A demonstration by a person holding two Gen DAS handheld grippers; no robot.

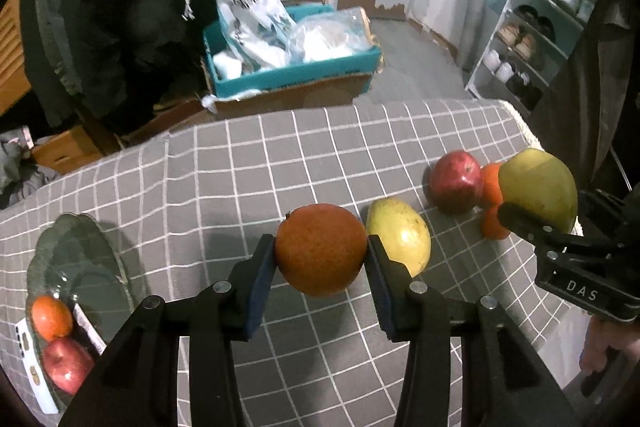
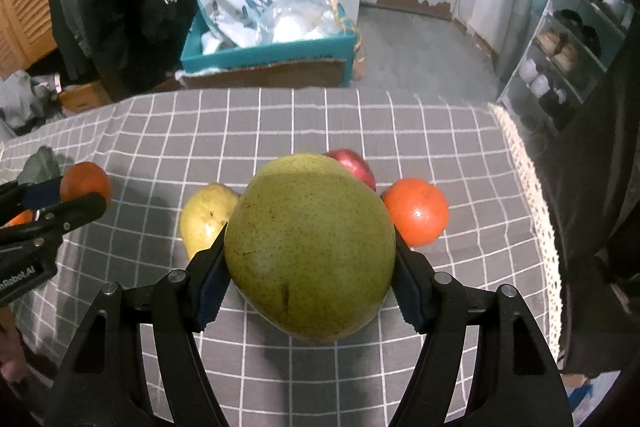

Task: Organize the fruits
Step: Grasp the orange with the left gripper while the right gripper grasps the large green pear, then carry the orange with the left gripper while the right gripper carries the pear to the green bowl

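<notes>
My left gripper point(image 1: 321, 251) is shut on an orange point(image 1: 320, 249) and holds it above the grey checked tablecloth point(image 1: 224, 163). My right gripper point(image 2: 310, 253) is shut on a green pear point(image 2: 310, 247), also lifted; it shows at the right in the left wrist view point(image 1: 538, 189). On the cloth lie a yellow pear point(image 1: 400, 237), a red apple point(image 1: 456, 181) and an orange point(image 2: 416, 211). A glass plate point(image 1: 80, 259) at the left holds an orange point(image 1: 51, 317) and a red apple point(image 1: 66, 363).
The table's far edge point(image 1: 320, 111) drops to the floor, where a teal box point(image 1: 292, 67) of white bags stands. A lace-trimmed right edge point(image 2: 536, 195) borders the cloth. A shoe rack point(image 1: 536, 39) stands at the right. A phone point(image 1: 28, 359) lies under the plate.
</notes>
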